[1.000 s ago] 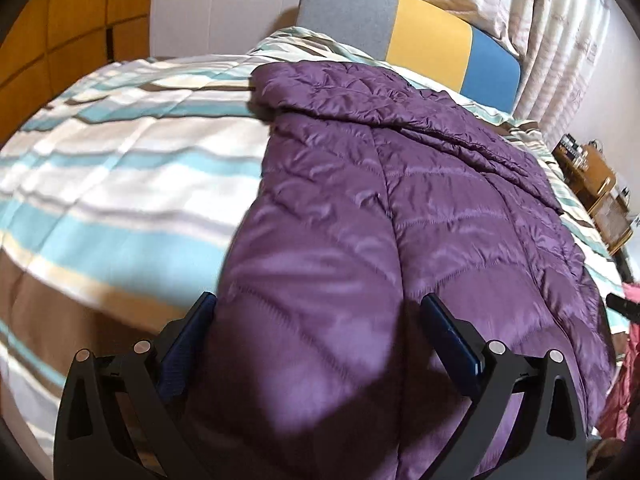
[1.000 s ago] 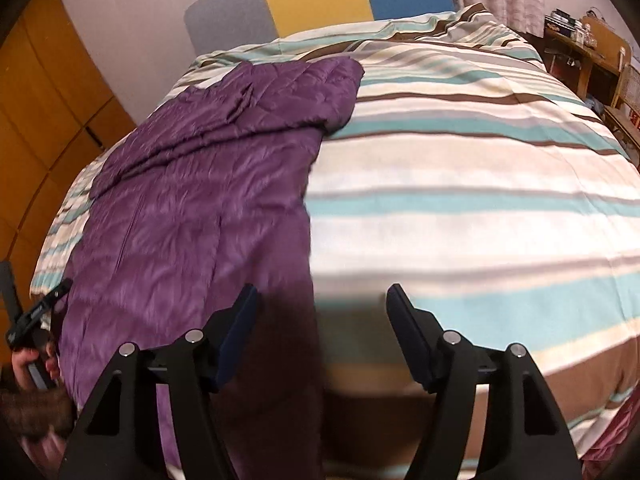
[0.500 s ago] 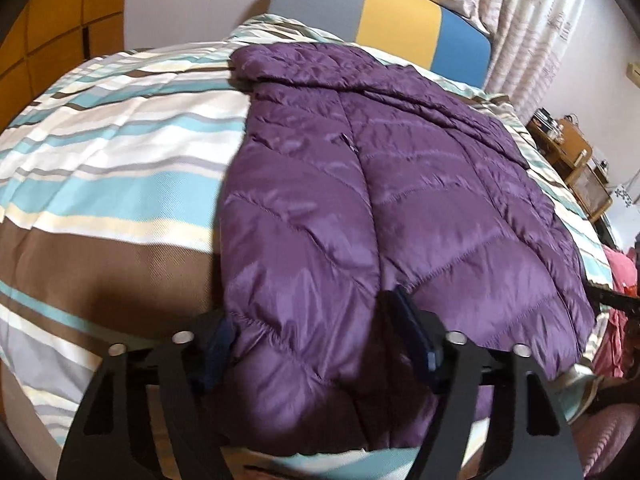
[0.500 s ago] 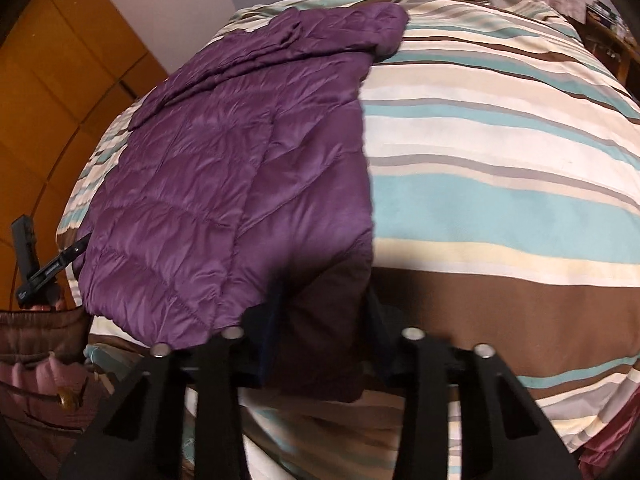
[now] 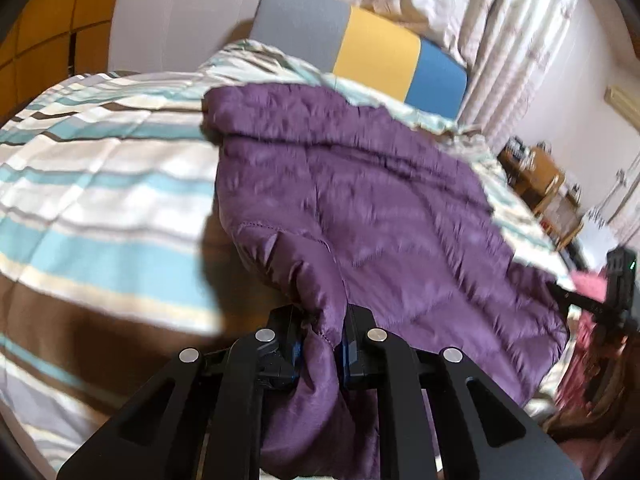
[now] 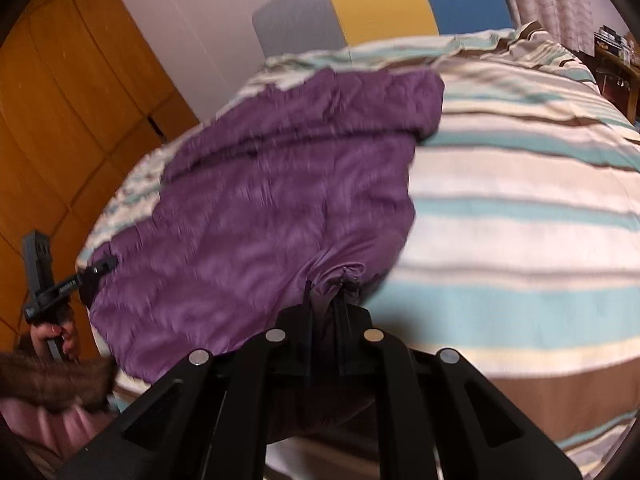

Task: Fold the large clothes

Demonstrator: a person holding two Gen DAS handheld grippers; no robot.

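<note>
While clamped on bunched hem of quilted purple down jacket [image 5: 360, 208], left gripper [image 5: 320, 344] jaws closing tight on fabric; right gripper [image 6: 326, 308] jaws pinched together on opposite hem corner. Jacket spread flat along striped teal, cream and brown duvet [image 6: 520, 208], collar end toward grey, yellow and blue headboard [image 5: 360, 44]. Best to lift both corners evenly, keep hem taut, carry toward collar. Both grippers angled downward, side by side at bed's near edge.
</note>
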